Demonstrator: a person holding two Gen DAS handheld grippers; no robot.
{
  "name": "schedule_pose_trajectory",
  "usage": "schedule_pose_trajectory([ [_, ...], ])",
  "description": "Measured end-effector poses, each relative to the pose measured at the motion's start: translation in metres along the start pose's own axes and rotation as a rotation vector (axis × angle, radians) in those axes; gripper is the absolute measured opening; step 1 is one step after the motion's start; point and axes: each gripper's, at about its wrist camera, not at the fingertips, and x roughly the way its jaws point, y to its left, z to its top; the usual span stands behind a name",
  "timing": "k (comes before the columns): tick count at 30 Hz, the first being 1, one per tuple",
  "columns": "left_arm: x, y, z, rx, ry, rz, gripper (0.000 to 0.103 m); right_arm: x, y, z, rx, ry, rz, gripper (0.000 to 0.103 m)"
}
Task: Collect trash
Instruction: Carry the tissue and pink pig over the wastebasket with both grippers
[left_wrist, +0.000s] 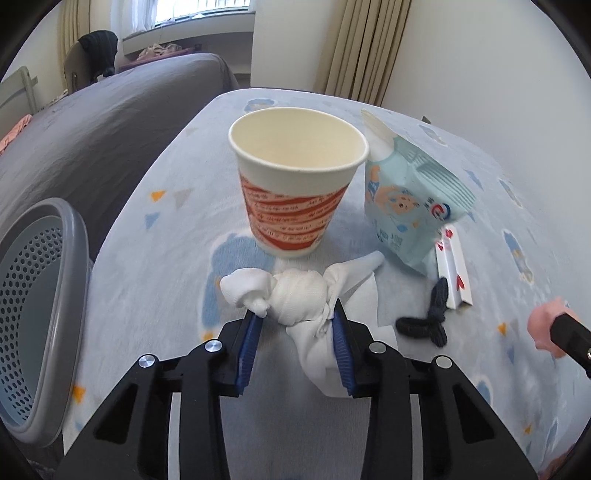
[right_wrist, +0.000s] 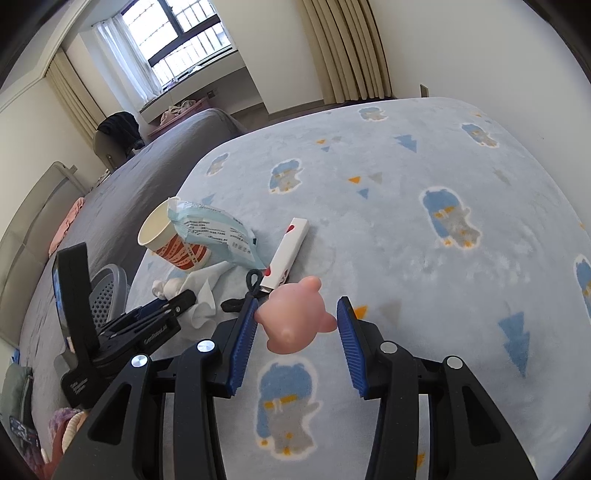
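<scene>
Left gripper (left_wrist: 297, 321): nearest the lens in the left wrist view, clenched on the crumpled white tissue (left_wrist: 299, 295); both blue pads are pressed against the wad, which is held just in front of the paper cup (left_wrist: 297, 184).
Right gripper (right_wrist: 297, 314): clenched around a small pink toy figure (right_wrist: 295, 317), which is seen to the right of the paper cup and well apart from it; the left pad touches the figure, while contact on the right pad cannot be confirmed.
Other trash: a light blue wrapper (left_wrist: 406, 192) is leaned against the right side of the paper cup; a white box with red hearts (left_wrist: 452, 269) and a black hair tie (left_wrist: 428, 321) are laid to the cup's right and nearer the camera.
Bin: a grey perforated basket (left_wrist: 55, 295) is set left of the paper cup, beyond the edge of the patterned blanket (left_wrist: 166, 280).
Step in hand: the tissue is judged to be grasped but not yet lifted away.
Next move: a lift clear of the blanket is called for, then a carry leftward over the basket rim before release; the loose tail of tissue may be dragged against the cup.
</scene>
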Motion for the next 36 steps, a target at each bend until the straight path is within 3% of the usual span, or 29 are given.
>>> schedule_pose_trajectory([
  [15, -0.083, 0.054, -0.023, 0.009, -0.084, 0.088, 0.036, 0.008, 0.064, -0.005, -0.095, 0.009, 0.076, 0.043],
  [27, -0.145, 0.137, -0.018, -0.043, -0.186, 0.193, 0.036, 0.031, 0.162, -0.004, -0.209, 0.034, 0.194, 0.043],
  [36, -0.157, 0.197, -0.021, -0.101, -0.179, 0.272, 0.037, 0.045, 0.248, -0.012, -0.345, 0.078, 0.306, 0.043],
])
